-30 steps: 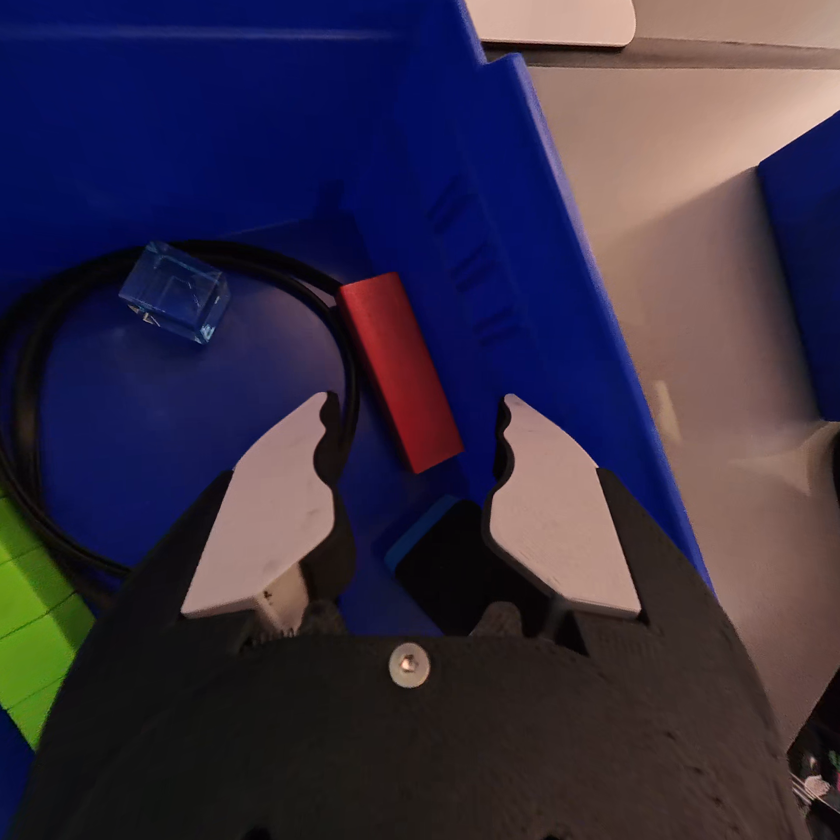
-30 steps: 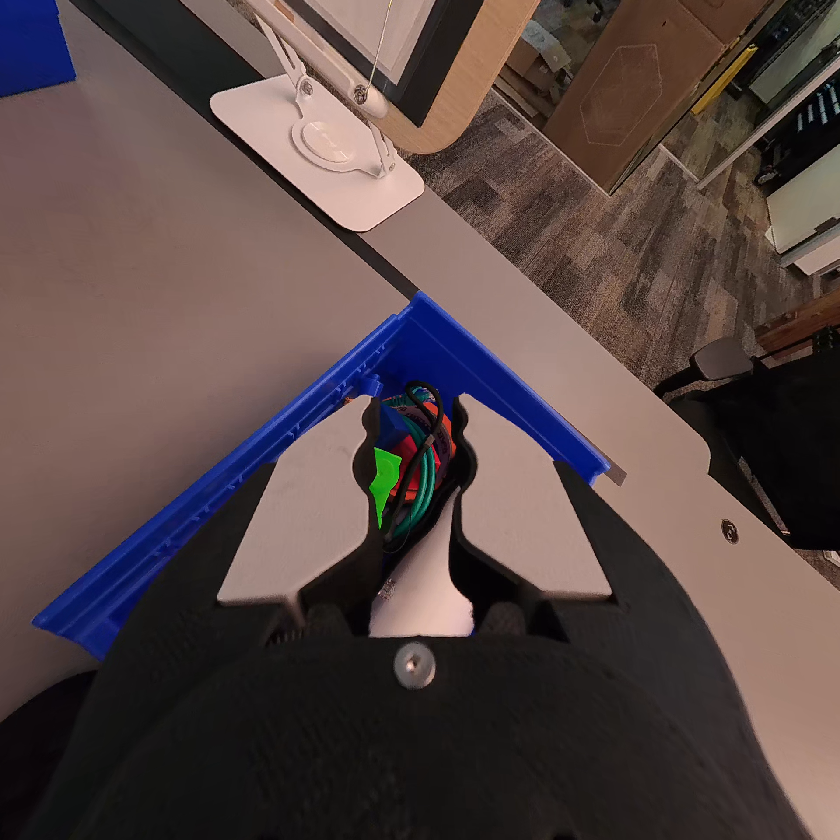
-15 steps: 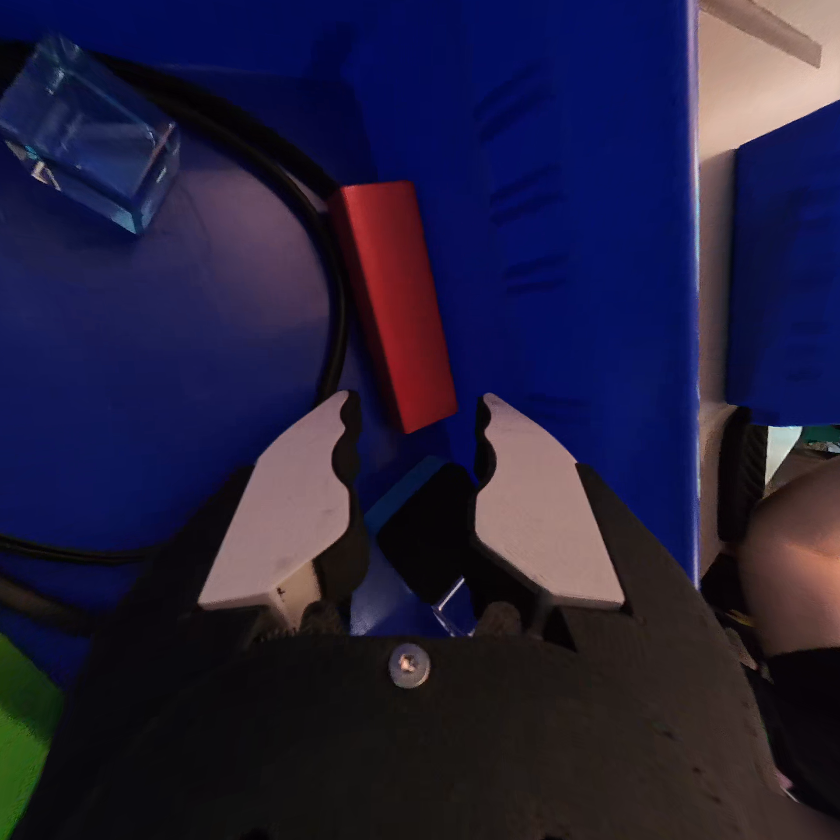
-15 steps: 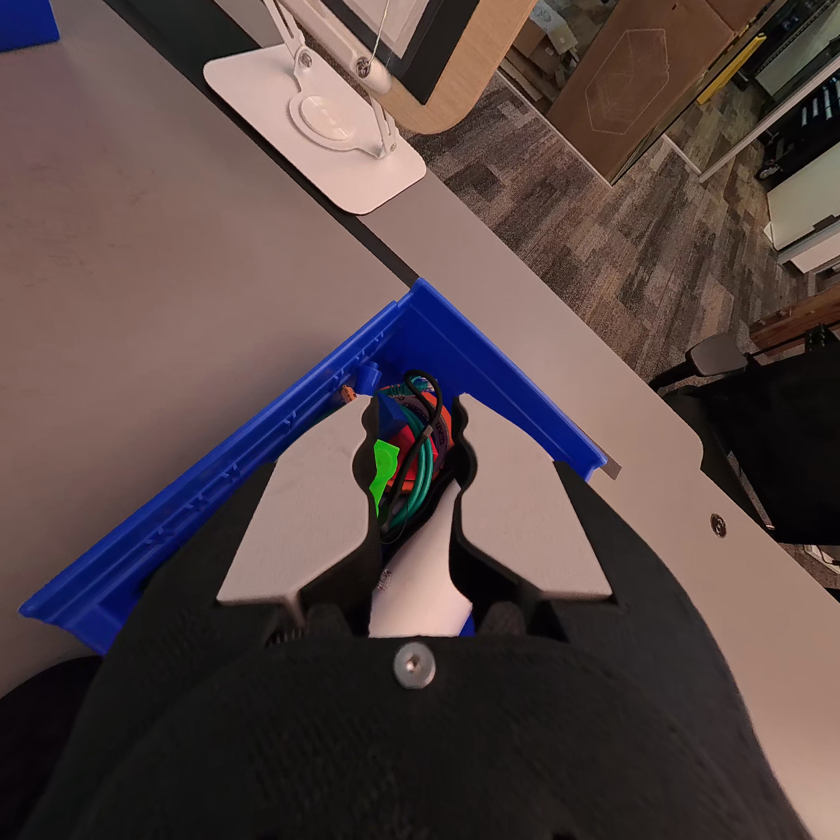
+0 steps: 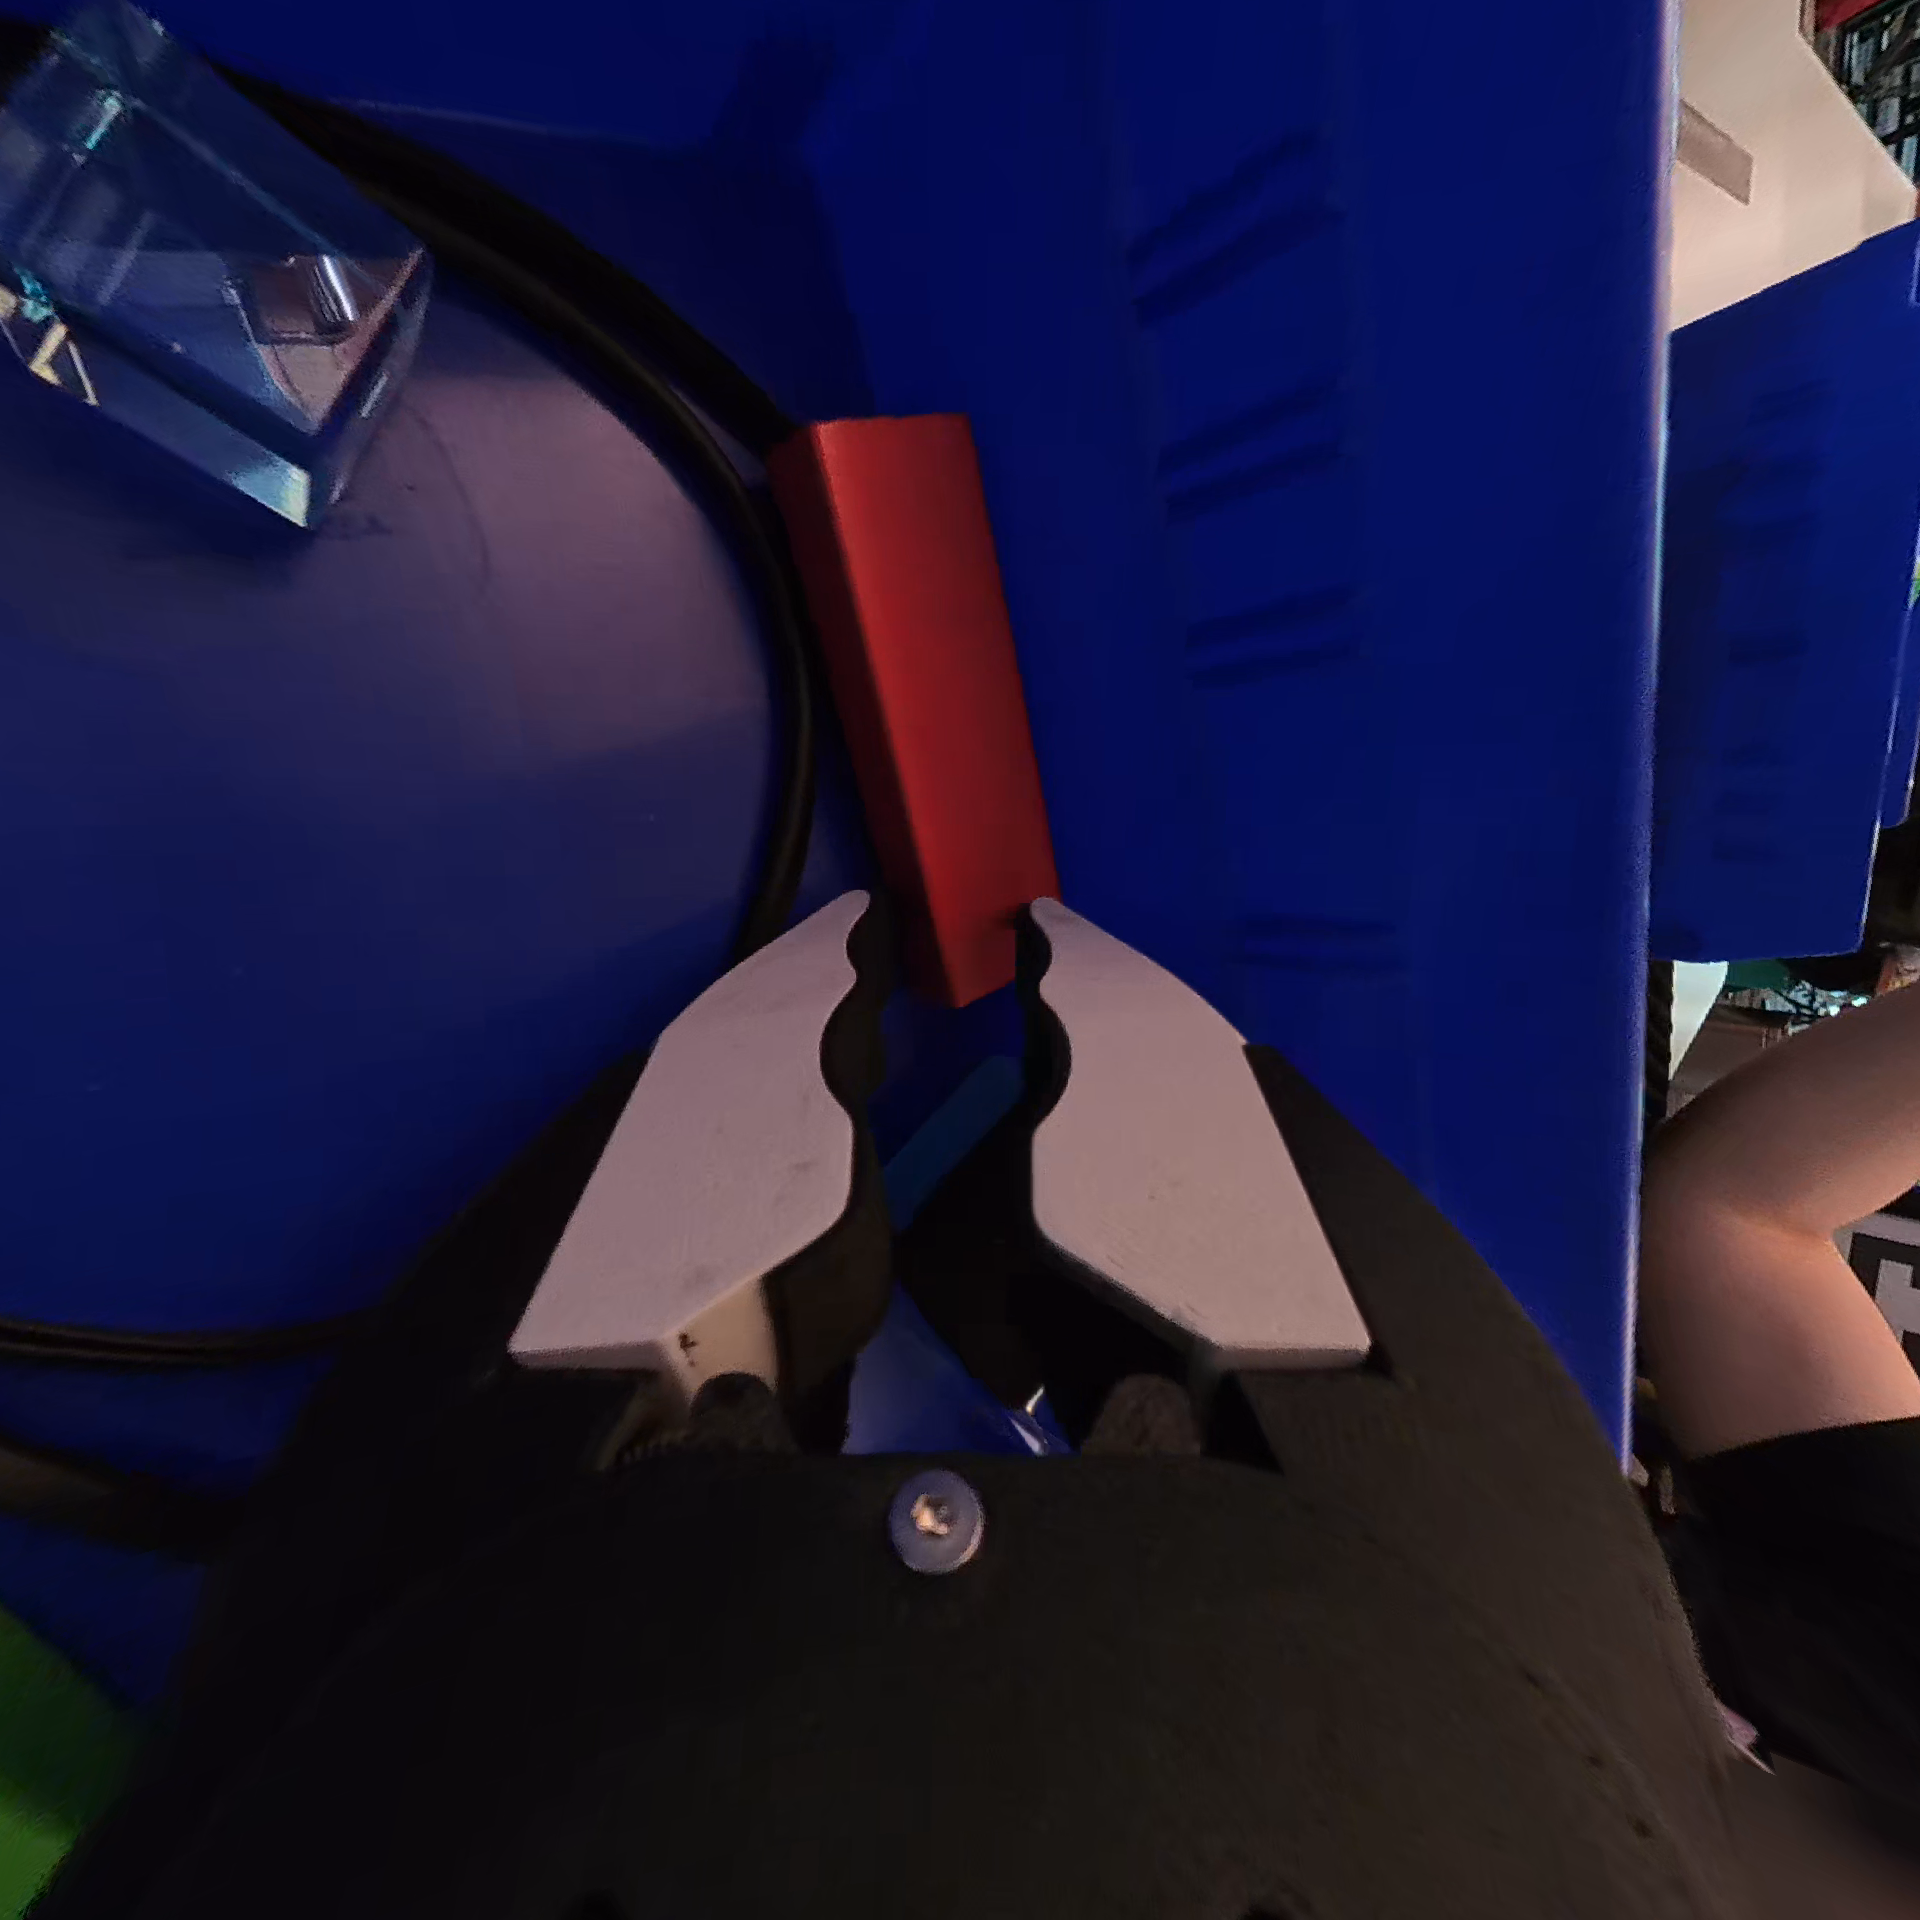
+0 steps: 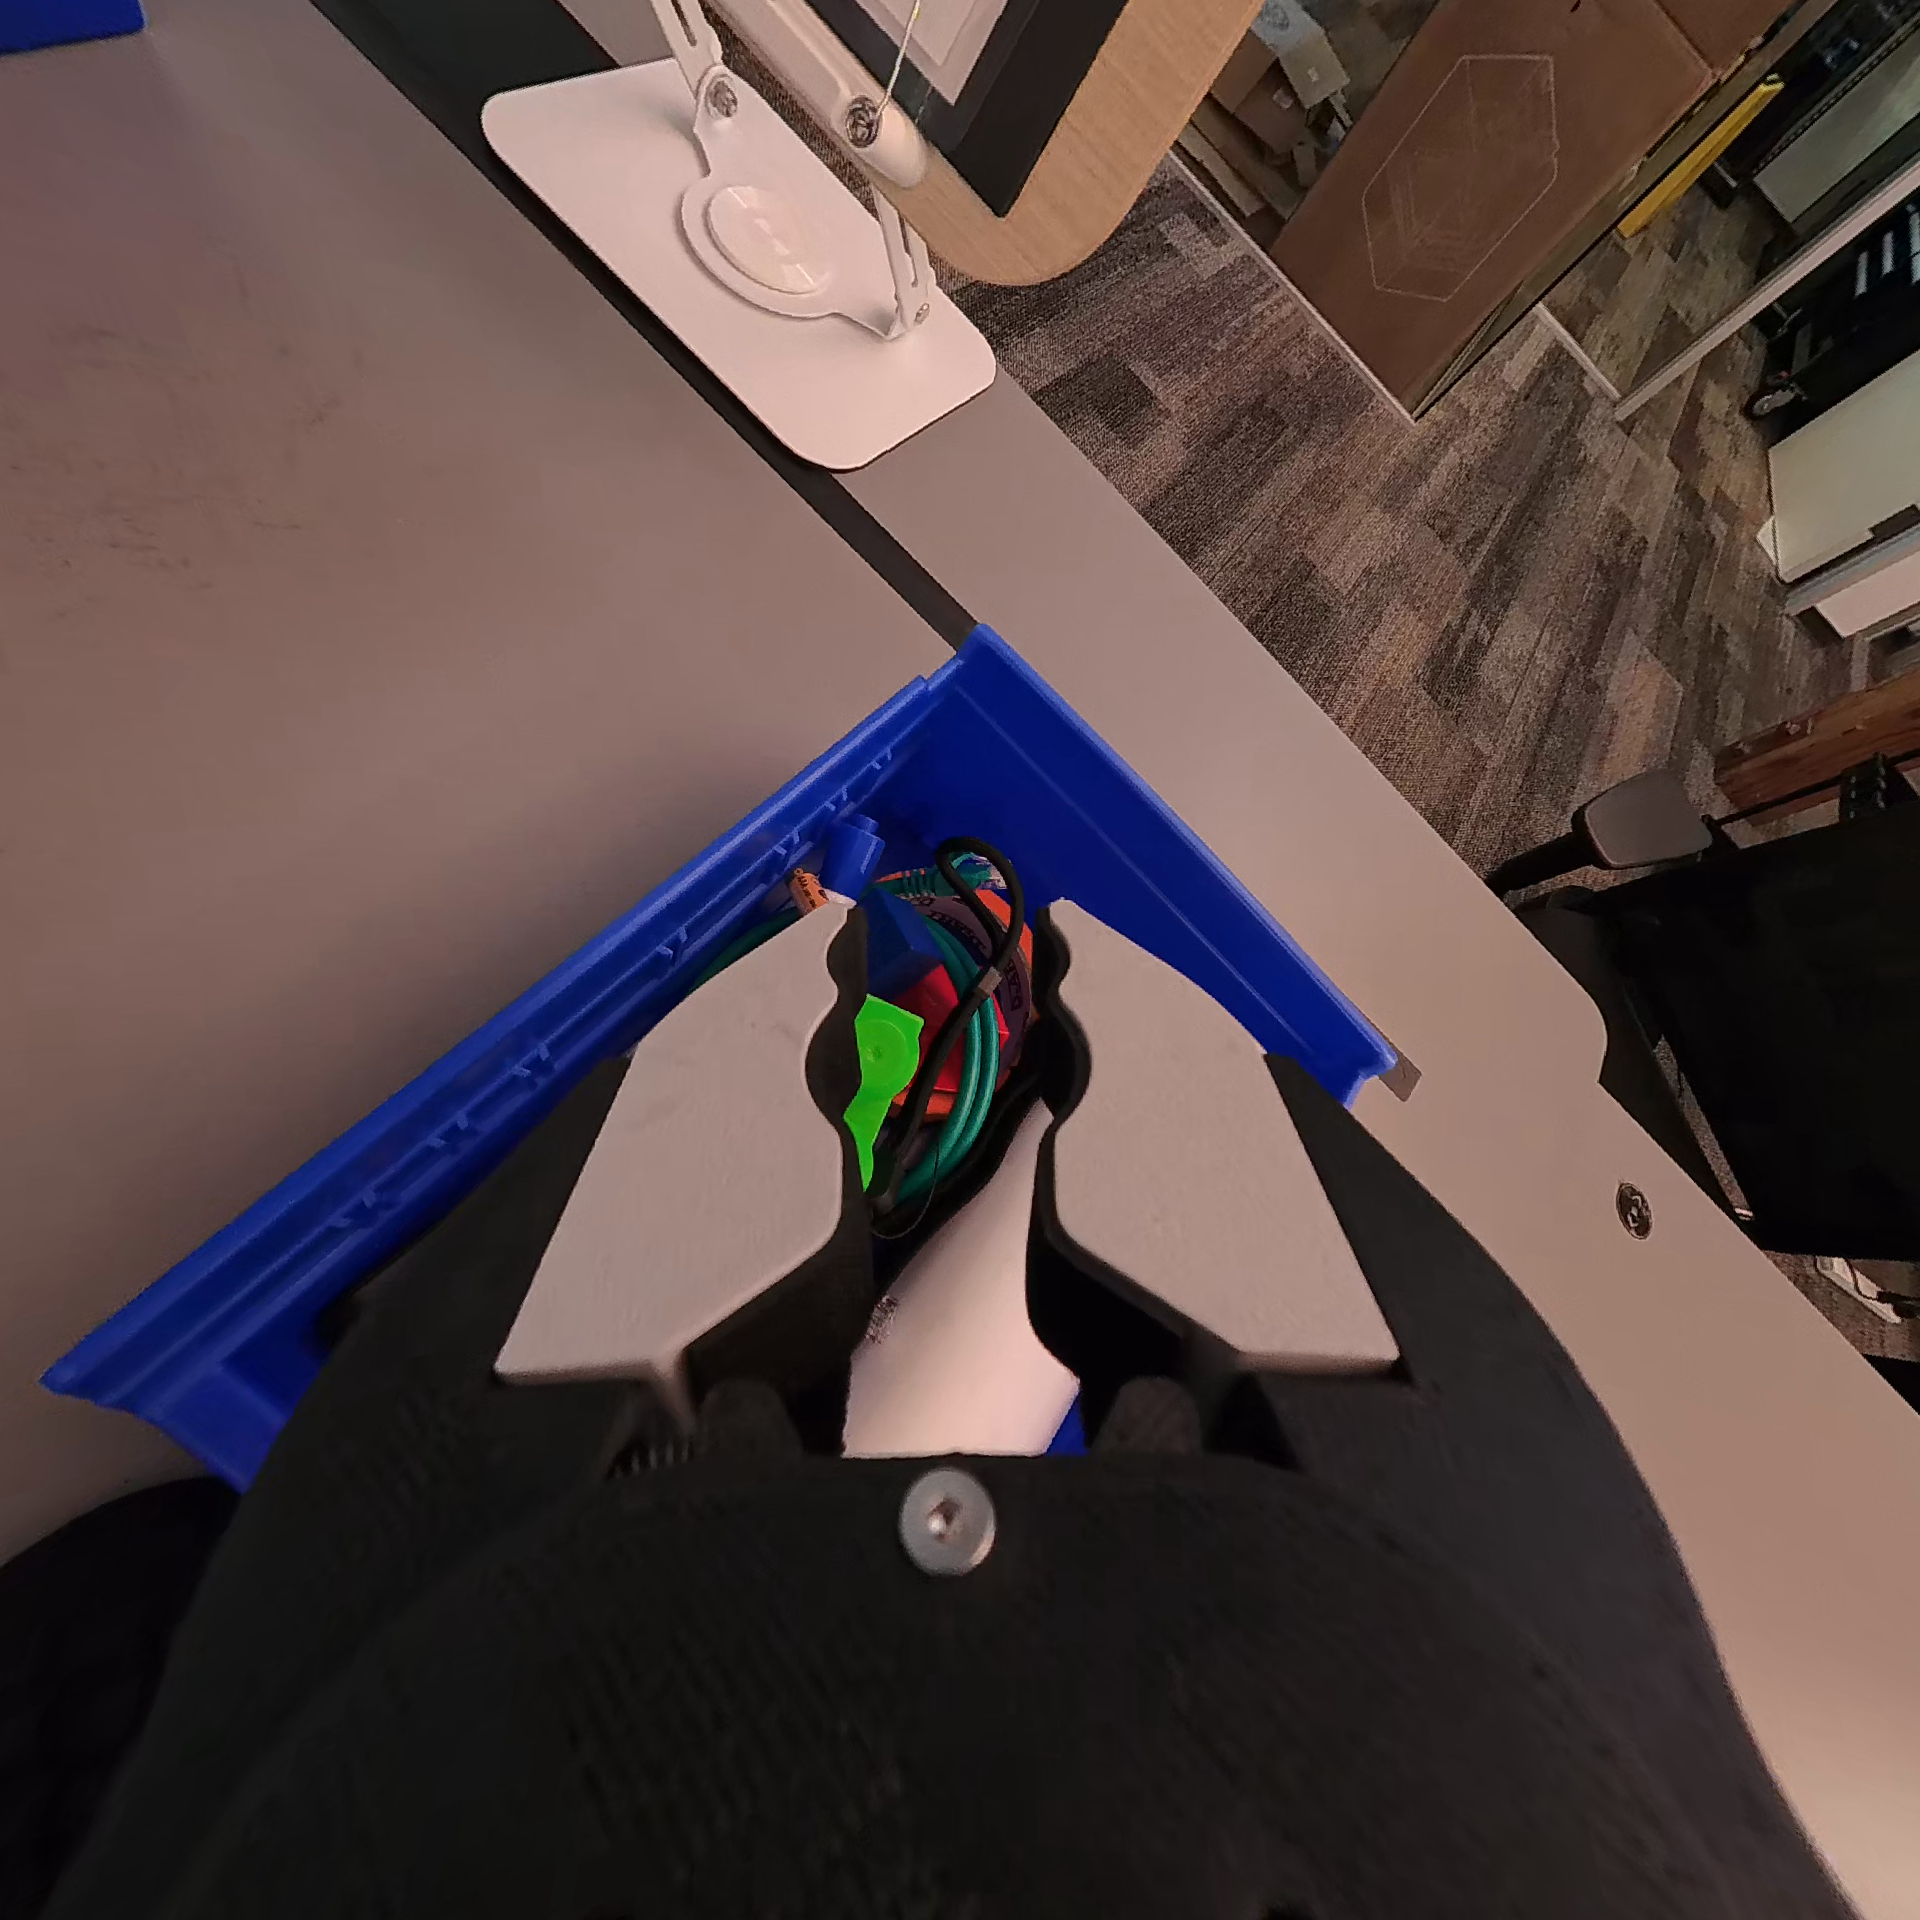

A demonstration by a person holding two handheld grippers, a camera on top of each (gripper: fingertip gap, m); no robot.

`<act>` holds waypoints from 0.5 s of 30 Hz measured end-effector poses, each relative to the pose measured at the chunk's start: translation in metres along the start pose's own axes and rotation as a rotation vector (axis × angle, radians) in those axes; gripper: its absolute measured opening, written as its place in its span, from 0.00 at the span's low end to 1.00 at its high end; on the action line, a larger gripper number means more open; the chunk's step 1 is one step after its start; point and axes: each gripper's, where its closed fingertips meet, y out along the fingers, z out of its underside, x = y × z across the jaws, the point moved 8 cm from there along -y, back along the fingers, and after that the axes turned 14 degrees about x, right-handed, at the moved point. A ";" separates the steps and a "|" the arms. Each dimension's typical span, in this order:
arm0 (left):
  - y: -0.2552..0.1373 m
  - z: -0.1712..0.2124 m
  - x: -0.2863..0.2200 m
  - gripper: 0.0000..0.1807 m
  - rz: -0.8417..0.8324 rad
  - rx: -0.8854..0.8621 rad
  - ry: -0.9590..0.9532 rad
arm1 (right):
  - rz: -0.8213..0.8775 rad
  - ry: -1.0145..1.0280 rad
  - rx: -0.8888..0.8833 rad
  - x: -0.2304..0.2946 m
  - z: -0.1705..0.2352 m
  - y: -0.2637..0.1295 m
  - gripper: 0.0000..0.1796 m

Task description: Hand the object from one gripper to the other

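In the left wrist view, a red rectangular block (image 5: 914, 686) lies on the floor of a blue bin (image 5: 1351, 623), along its right wall. My left gripper (image 5: 948, 914) is low inside the bin. Its jaws are closed on the near end of the red block, and both pads touch its sides. In the right wrist view, my right gripper (image 6: 948, 925) hovers above a second blue bin (image 6: 1143, 831). Its jaws stand a little apart with nothing between them.
The left bin also holds a clear block (image 5: 197, 301), a looped black cable (image 5: 790, 665), a blue-edged black item (image 5: 956, 1132) under the fingers and something green (image 5: 42, 1704). The right bin holds a green cable coil (image 6: 966, 1049), a green piece (image 6: 881, 1060) and a white object (image 6: 956, 1340). A white stand (image 6: 748, 260) sits on the grey table. A person's arm (image 5: 1766, 1195) is at the right. My right fingertips sit around 50 cm from my left ones.
My left gripper has moved forward along the bin wall to the red block's near end, and its jaws have narrowed onto it. My right gripper has barely moved.
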 end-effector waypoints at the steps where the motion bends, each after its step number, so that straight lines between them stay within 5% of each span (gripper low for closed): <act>1: 0.000 0.000 0.000 0.12 0.007 0.001 0.006 | 0.002 0.000 -0.001 0.000 0.000 0.000 0.18; 15: -0.004 -0.001 -0.009 0.19 0.095 -0.026 0.037 | 0.004 -0.007 0.006 0.000 0.001 0.001 0.18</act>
